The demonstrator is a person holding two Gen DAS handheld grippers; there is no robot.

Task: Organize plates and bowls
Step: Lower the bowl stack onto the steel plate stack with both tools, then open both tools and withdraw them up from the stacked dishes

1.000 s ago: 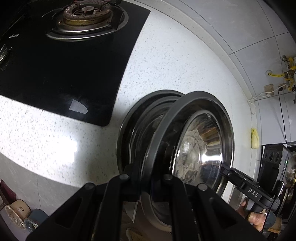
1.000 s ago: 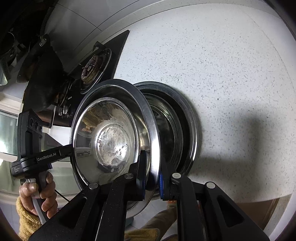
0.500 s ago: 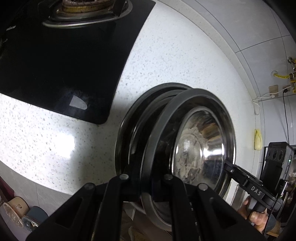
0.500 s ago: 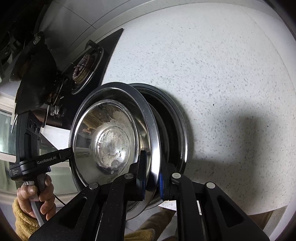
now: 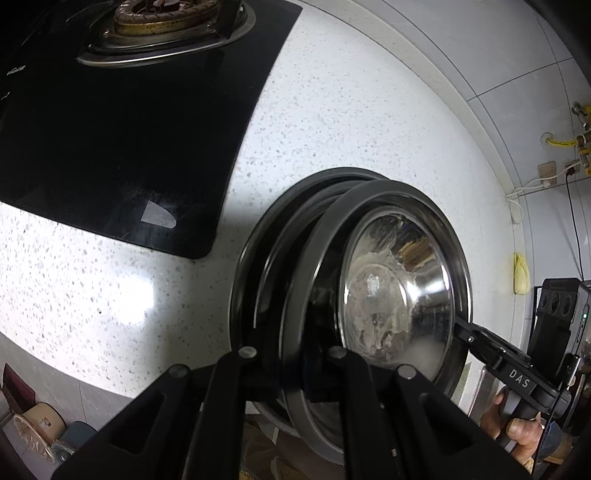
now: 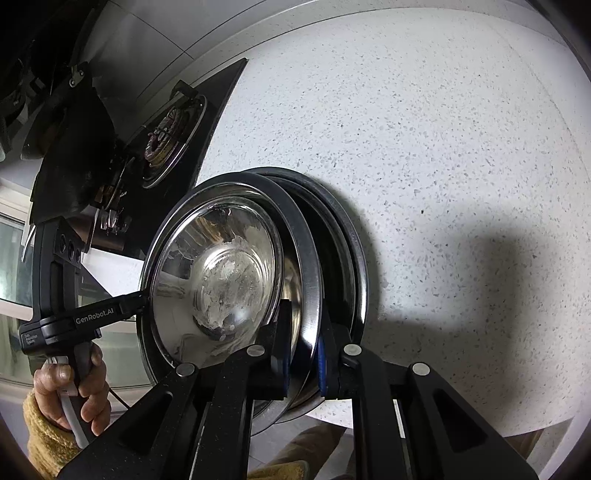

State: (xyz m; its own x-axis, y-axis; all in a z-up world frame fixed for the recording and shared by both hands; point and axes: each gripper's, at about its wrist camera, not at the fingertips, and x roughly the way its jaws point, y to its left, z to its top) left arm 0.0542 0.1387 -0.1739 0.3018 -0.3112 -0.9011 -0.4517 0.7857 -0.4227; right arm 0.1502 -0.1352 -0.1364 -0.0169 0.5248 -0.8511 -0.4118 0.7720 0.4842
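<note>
Both grippers are clamped on the rim of one stainless steel bowl (image 5: 399, 295). The left gripper (image 5: 295, 373) pinches the near rim, with the bowl's polished inside to the right of its fingers; the right gripper (image 6: 301, 350) pinches the opposite rim, its blue-edged pads (image 6: 322, 362) pressed to either side of the metal. In each view the other gripper meets the bowl at the far rim.

The held bowl sits tilted, partly nested in a second steel bowl (image 5: 258, 266) that rests on the speckled white countertop (image 5: 351, 110) near its front edge. The gap between the two rims is narrow; whether they touch at the low side cannot be told, as the fingers cover it. The held bowl's base carries pale smeared residue; otherwise it is empty.

A black glass hob (image 5: 129, 129) with a gas burner (image 5: 166, 22) lies beside the bowls.

Compared with one second ago, the held bowl has come lower into the second bowl, whose exposed rim is now a thinner crescent. Both grips are unchanged.
</note>
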